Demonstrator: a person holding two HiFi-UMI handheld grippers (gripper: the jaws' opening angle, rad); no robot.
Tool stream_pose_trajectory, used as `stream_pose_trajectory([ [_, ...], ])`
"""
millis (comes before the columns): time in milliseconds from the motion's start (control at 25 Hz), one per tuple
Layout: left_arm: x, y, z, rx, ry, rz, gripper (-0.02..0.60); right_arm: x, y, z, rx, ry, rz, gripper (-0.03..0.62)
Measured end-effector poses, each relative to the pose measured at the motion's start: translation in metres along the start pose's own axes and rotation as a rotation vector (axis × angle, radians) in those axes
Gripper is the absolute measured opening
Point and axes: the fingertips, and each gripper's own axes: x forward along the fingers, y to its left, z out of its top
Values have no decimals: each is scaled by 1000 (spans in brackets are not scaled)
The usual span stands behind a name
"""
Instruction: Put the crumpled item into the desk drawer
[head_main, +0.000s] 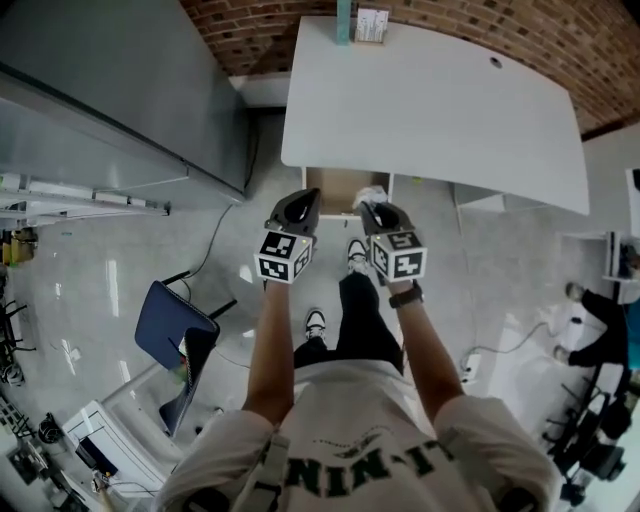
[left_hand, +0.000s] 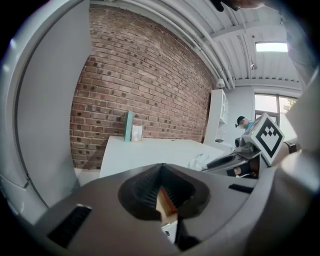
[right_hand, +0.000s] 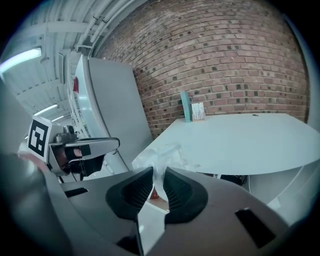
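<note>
Under white desk (head_main: 430, 100), drawer (head_main: 332, 182) open; right tool (head_main: 369, 207) clamps crumpled item (head_main: 372, 193), left tool (head_main: 307, 201) closed, empty

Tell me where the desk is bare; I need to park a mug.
The desk top is bare nearly everywhere, up to the teal box and small card at its far edge. Crowded only at the open drawer, where the left tool and the right tool, gripping the crumpled item, hang.
</note>
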Motion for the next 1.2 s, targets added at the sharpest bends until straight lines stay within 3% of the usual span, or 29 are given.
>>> stream_pose_trajectory([
  [200, 16, 12, -22, -32, 16, 12, -2, 30, -12, -31, -24, 81, 24, 48],
  [400, 37, 13, -38, -7, 19, -2, -2, 57, -36, -62, -7, 145, 33, 48],
  [720, 60, 21, -78, -94, 38, -24, -2, 105, -64, -122, 3, 249, 24, 48],
  [1200, 95, 32, -123, -58, 68, -44, -2, 167, -93, -172, -31, 342, 2, 48],
])
